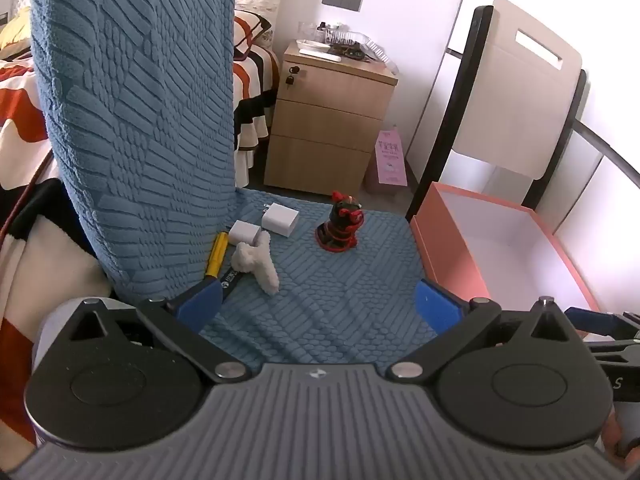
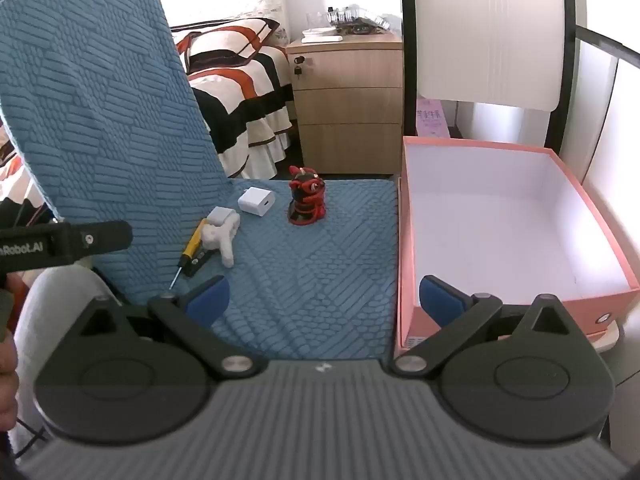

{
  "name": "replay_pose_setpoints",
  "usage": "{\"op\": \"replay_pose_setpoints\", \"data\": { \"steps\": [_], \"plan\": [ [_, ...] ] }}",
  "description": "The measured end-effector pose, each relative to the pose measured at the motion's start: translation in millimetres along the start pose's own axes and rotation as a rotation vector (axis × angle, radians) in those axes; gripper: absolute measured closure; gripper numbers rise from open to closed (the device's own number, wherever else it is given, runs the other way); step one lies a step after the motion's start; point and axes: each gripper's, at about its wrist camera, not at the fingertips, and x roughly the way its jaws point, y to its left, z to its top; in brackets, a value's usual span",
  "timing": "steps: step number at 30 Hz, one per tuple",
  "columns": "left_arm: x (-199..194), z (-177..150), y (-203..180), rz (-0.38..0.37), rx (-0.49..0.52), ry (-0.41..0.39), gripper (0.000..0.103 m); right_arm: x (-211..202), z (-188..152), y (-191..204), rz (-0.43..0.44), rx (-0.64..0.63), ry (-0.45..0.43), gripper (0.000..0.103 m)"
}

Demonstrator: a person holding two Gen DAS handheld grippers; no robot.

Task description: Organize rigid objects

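On the blue chair seat point(image 1: 320, 280) stand a red and black figurine point(image 1: 341, 227) point(image 2: 307, 203), two white charger cubes point(image 1: 280, 219) point(image 1: 245, 233) point(image 2: 256, 201), a white fuzzy toy point(image 1: 258, 261) point(image 2: 222, 238) and a yellow screwdriver point(image 1: 216, 255) point(image 2: 191, 249). An empty pink box point(image 1: 500, 248) point(image 2: 512, 220) sits to the right of the seat. My left gripper point(image 1: 318, 304) is open and empty over the seat's front. My right gripper point(image 2: 324, 300) is open and empty, straddling the seat and the box's near wall.
The chair's blue backrest point(image 1: 132, 120) point(image 2: 100, 120) rises on the left. A wooden nightstand point(image 1: 328, 120) point(image 2: 348, 108) with clutter stands behind, next to a striped bed point(image 2: 236, 92). A white chair back point(image 1: 520, 92) point(image 2: 492, 36) stands behind the box.
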Motion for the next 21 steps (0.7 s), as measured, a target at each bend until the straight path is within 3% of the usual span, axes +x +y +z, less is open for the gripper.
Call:
{"op": "replay_pose_setpoints", "data": {
  "steps": [21],
  "plan": [
    [-2.6, 1.0, -0.4, -0.008, -0.006, -0.019, 0.0, -0.5, 1.4, 1.1, 0.02, -0.001, 0.017, 0.0]
  ]
}}
